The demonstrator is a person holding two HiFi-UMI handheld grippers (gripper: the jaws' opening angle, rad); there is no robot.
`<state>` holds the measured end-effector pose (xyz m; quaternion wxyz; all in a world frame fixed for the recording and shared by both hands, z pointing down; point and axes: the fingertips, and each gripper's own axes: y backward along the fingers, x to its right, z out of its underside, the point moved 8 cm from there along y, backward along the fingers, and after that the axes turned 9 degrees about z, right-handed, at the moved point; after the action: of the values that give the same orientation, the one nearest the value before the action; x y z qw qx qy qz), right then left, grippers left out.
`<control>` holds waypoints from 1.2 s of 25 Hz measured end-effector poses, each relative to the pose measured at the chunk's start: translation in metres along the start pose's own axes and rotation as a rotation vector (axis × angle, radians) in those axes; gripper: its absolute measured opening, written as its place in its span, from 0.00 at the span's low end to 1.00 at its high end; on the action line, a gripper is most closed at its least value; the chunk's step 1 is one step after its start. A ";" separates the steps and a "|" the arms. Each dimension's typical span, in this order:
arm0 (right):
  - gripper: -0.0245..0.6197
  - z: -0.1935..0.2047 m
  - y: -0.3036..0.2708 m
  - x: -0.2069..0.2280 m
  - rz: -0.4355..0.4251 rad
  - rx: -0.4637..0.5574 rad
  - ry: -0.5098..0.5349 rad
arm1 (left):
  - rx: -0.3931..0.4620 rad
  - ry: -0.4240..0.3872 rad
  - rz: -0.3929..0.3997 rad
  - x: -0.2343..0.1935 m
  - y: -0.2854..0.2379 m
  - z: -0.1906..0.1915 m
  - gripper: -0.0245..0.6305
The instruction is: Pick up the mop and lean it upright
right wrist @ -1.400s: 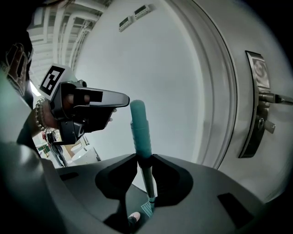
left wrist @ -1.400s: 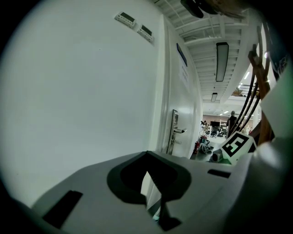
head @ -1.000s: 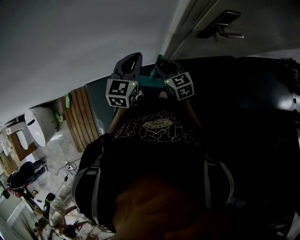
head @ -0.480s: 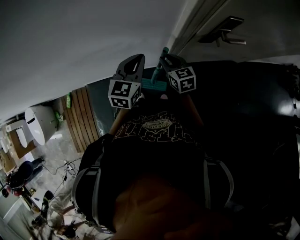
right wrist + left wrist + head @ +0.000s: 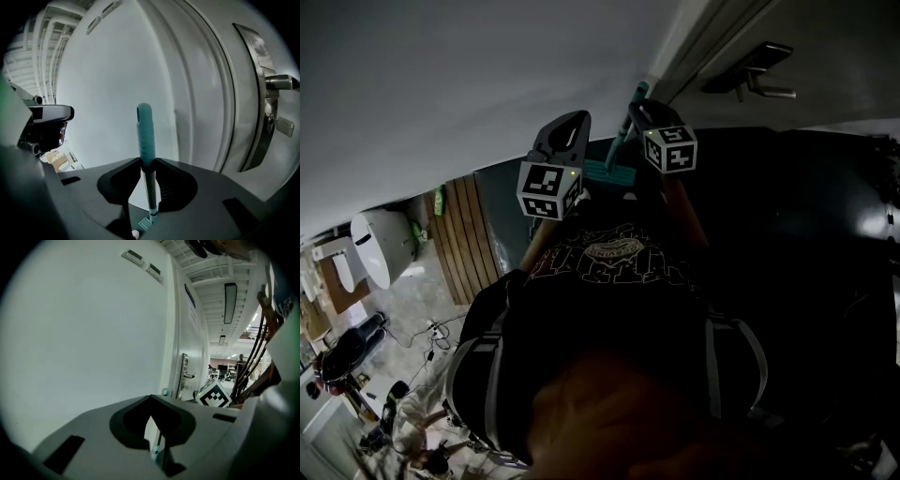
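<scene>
The mop has a teal grip (image 5: pixel 145 133) on a thin dark pole, and its teal head (image 5: pixel 607 172) lies on the floor below. It stands nearly upright, close to the white wall beside the door frame. My right gripper (image 5: pixel 149 182) is shut on the pole just under the teal grip; in the head view it (image 5: pixel 636 112) sits right of centre with its marker cube behind. My left gripper (image 5: pixel 570 124) hovers just left of it, apart from the mop. Its jaws (image 5: pixel 152 430) stand open with nothing between them; the pole (image 5: pixel 157 446) shows through the gap further off.
A white wall (image 5: pixel 469 84) fills the left side. A door with a metal lever handle (image 5: pixel 750 70) (image 5: pixel 281 84) stands to the right of the mop. Wooden floor slats (image 5: pixel 461 234) and a toilet (image 5: pixel 375 248) lie at the lower left.
My right gripper has carried the mop handle up and to the right in the head view, closer to the door frame. The left gripper has barely moved.
</scene>
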<state>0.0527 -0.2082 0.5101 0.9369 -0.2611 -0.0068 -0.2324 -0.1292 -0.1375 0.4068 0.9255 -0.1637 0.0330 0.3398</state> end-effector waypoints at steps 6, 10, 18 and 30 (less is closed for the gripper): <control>0.21 -0.004 -0.009 0.009 0.030 0.004 -0.028 | 0.000 0.001 0.011 -0.002 -0.001 -0.001 0.11; 0.21 -0.005 -0.013 0.015 0.050 0.005 -0.042 | 0.001 0.001 0.012 -0.003 -0.004 -0.002 0.11; 0.21 -0.005 -0.021 0.017 0.066 0.012 -0.071 | -0.009 0.001 0.018 -0.006 -0.011 -0.001 0.11; 0.21 -0.006 -0.018 0.016 0.095 0.001 -0.094 | 0.000 -0.001 0.033 -0.006 -0.017 -0.003 0.11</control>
<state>0.0580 -0.2318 0.5156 0.9457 -0.2713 -0.0385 -0.1750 -0.1223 -0.1545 0.4097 0.9197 -0.1630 0.0354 0.3553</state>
